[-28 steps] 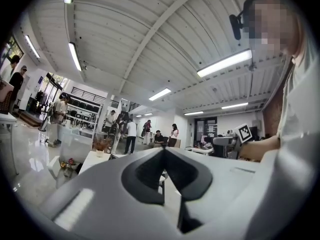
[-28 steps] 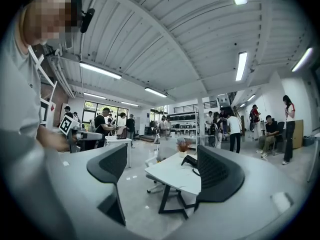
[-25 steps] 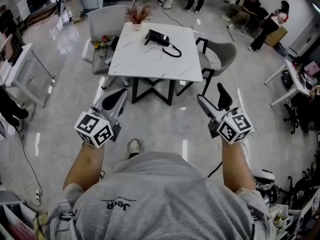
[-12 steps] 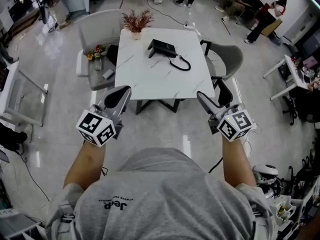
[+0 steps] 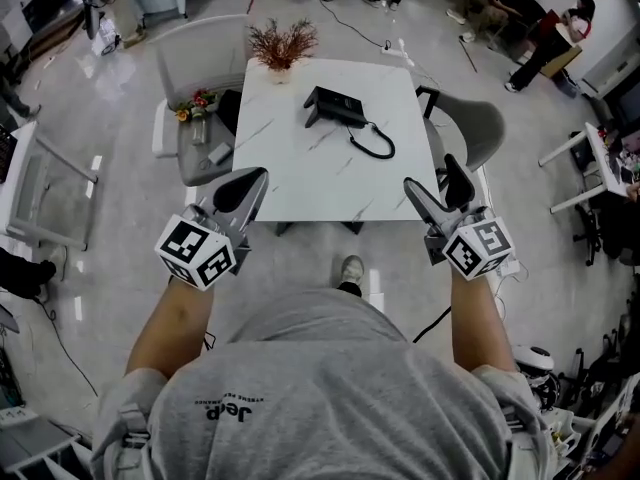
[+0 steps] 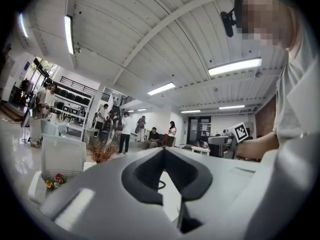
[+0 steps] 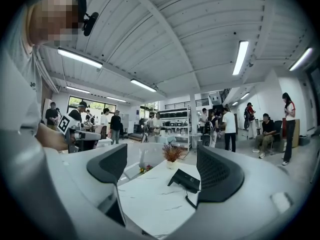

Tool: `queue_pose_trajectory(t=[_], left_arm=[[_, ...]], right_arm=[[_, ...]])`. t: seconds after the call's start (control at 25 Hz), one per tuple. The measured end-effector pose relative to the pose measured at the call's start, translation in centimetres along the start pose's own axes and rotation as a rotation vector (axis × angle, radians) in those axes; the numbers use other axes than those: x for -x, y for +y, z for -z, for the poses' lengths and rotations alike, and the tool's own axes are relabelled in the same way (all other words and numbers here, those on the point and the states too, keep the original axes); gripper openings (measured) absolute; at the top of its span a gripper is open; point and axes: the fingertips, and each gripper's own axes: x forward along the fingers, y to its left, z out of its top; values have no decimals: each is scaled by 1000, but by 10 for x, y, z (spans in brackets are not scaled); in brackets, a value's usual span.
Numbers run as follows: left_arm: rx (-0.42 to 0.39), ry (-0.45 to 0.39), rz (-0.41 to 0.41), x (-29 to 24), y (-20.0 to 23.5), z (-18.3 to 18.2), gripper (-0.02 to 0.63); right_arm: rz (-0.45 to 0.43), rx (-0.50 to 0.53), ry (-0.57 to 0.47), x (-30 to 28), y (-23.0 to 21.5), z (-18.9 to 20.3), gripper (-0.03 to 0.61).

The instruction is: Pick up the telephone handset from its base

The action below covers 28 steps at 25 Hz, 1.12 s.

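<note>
A black telephone (image 5: 338, 107) with its handset resting on the base sits on the far half of a white marble table (image 5: 300, 183). Its coiled cord (image 5: 374, 146) trails toward me. In the right gripper view the telephone (image 7: 185, 180) lies ahead between the jaws, well out of reach. My left gripper (image 5: 248, 184) is shut and empty, hovering at the table's near left edge. My right gripper (image 5: 440, 188) is open and empty at the near right edge. In the left gripper view the left gripper (image 6: 164, 153) has its jaws closed together. The right gripper (image 7: 162, 166) shows a wide gap.
A dried reddish plant (image 5: 281, 42) stands at the table's far edge. A grey chair (image 5: 190, 63) with small flowers (image 5: 195, 102) is at the table's left, and another grey chair (image 5: 474, 130) is at its right. Several people stand or sit at the back of the room.
I have walked up to the table. It went from well ahead to directly under the gripper tips, and the telephone is now closer. Both grippers keep their pose.
</note>
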Motion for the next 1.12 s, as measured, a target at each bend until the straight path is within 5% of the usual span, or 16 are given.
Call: queue_pose_trajectory(t=[0.36,0.68,0.88,1.12], left_arm=[[0,32,-150,-106,34,18,55],[33,64,-293,-195,62,30,55],[37,96,-301,-215,95,52,55],[38,138,-215,-227,141,91,55]], right_arm=[[-158,0,29,-93,-113,38,411],[-356,110,127,-177,-175,89,411],[-395,201,183,-226,-172,128,411],[-393,321,286,-278,-146,185,410]])
